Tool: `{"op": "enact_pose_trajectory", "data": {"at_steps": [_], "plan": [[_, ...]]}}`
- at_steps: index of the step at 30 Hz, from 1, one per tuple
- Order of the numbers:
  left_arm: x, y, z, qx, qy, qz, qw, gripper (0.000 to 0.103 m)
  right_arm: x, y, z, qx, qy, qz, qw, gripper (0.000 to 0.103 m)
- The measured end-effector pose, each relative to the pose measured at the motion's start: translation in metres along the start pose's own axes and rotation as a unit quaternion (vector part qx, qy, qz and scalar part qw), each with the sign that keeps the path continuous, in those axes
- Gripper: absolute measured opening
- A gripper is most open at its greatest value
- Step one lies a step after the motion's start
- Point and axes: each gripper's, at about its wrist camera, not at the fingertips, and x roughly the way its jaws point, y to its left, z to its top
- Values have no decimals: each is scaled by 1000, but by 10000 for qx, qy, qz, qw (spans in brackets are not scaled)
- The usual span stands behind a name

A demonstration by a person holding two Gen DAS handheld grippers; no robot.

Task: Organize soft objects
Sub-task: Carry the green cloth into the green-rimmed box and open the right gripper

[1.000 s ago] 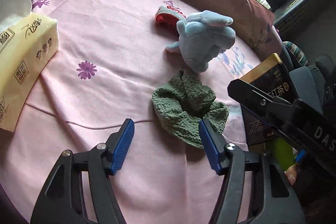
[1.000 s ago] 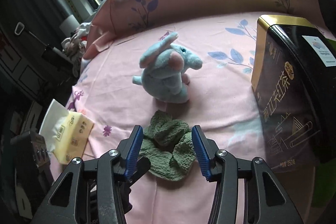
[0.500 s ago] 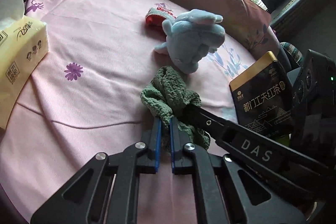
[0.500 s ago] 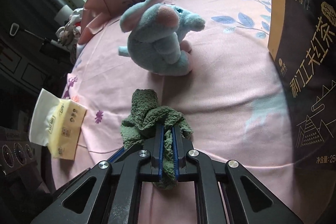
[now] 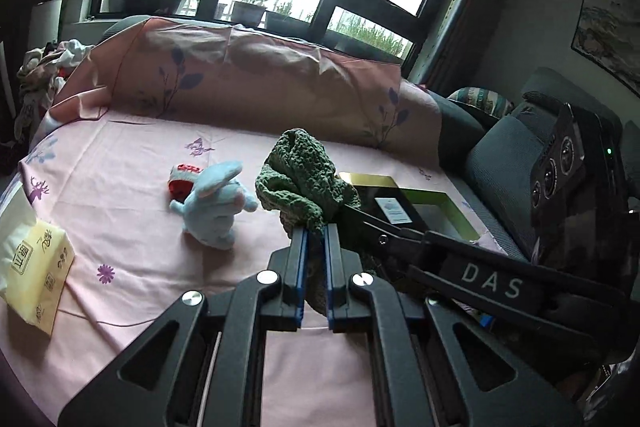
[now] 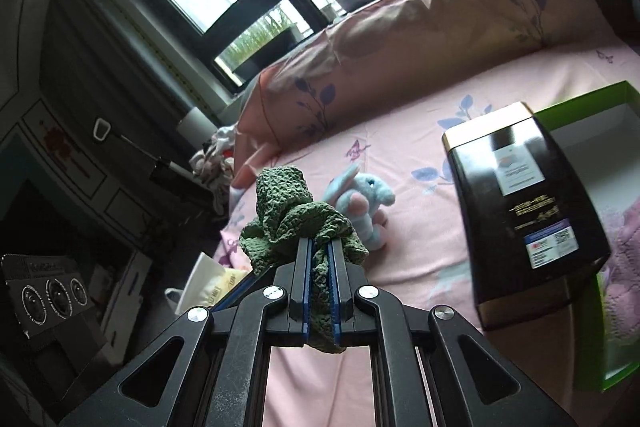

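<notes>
A crumpled green knitted cloth (image 5: 304,179) hangs lifted above the pink bed sheet (image 5: 128,195), pinched from two sides. My left gripper (image 5: 315,231) is shut on its lower edge. My right gripper (image 6: 320,247) is shut on the same green cloth (image 6: 288,211); its black arm reaches in from the right in the left wrist view. A light blue plush rabbit (image 5: 214,205) sits on the sheet behind the cloth, with a small red and white soft item (image 5: 182,181) just behind it. The plush rabbit (image 6: 360,199) also shows past the cloth in the right wrist view.
A yellow tissue pack (image 5: 34,267) lies at the sheet's left edge. A black and gold tea box (image 6: 520,211) stands on the right beside an open green box (image 6: 592,147). A long pink pillow (image 5: 248,79) lines the window side, and grey cushions (image 5: 508,151) sit at right.
Both grippers closed on the green cloth and then rose, lifting it off the sheet. The views tilted upward, so the windows and pillow came into sight.
</notes>
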Motion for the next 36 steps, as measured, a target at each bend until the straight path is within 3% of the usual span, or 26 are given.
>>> {"op": "enact_pose_trajectory", "data": {"at_steps": [7,13,19,23,28,31,34,36], "plan": [[20,-80,17,600,-95,-273,9978,3,-61,-48,25,501,-976,-97,9939,9],[55,-138,13,1224,-68,-653,9903,5,-98,-98,31,890,-1675,-359,9812,9],[101,-167,8,1244,394,-839,9879,7,-108,-149,35,1398,-1982,-1082,9641,9],[121,-179,-2,1331,603,-688,9869,7,-104,-175,34,1784,-1893,-1243,9575,9],[126,-181,-8,1305,700,-684,9866,9,-108,-181,31,1764,-1913,-1482,9541,9],[119,-180,-7,1339,672,-685,9863,18,-112,-180,30,1699,-1976,-1532,9532,9],[106,-173,-3,1292,530,-669,9879,42,-117,-178,30,1664,-2058,-1592,9511,10],[94,-167,0,1234,392,-663,9894,50,-120,-175,29,1648,-2066,-1451,9535,25]]}}
